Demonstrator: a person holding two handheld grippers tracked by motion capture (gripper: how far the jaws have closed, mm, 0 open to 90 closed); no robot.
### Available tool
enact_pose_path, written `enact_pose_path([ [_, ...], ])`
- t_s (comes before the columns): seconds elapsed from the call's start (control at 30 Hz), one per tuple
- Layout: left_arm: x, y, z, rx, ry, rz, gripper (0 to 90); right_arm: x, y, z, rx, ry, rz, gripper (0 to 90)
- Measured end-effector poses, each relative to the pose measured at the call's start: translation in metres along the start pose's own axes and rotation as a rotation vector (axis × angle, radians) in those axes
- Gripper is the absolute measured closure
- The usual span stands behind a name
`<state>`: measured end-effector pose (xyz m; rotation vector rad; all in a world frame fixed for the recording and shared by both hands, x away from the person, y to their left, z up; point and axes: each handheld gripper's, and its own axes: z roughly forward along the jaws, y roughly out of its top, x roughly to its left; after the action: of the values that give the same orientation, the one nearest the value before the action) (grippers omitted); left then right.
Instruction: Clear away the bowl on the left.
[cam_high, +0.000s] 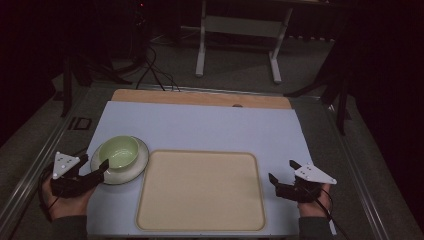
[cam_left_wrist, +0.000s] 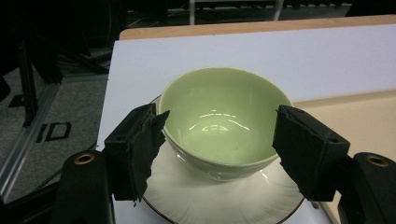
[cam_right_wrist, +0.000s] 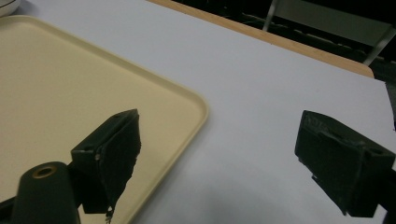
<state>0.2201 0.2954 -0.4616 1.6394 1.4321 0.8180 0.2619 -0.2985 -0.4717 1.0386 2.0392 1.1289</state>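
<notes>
Black jaws of the left gripper (cam_left_wrist: 219, 154) stand wide around the green bowl (cam_left_wrist: 224, 121) on its plate (cam_left_wrist: 219, 200) near the surface's left edge; closing off-centre could tip it onto the tray (cam_high: 200, 190)

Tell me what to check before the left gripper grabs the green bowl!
1. Left gripper open wide: ok.
2. Green bowl sits between its jaws: ok.
3. Pads touching the bowl yet: cannot tell.
4. Bowl upright on the white plate: ok.
5. Tan tray has bare room beside the plate: ok.
6. Right gripper open and apart from the bowl: ok.
</notes>
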Motion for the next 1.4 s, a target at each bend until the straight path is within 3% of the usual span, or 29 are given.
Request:
enact_pose_path([
  [0.83, -0.002, -0.001, 0.001, -0.016, 0.004, -0.027, 32.7, 0.002, 0.000, 0.003, 0.005, 0.004, -0.012, 13.8],
  [1.4, 0.015, 0.007, 0.020, -0.019, 0.007, -0.095, 32.4, 0.001, 0.001, 0.002, -0.007, -0.012, -0.013, 13.9],
])
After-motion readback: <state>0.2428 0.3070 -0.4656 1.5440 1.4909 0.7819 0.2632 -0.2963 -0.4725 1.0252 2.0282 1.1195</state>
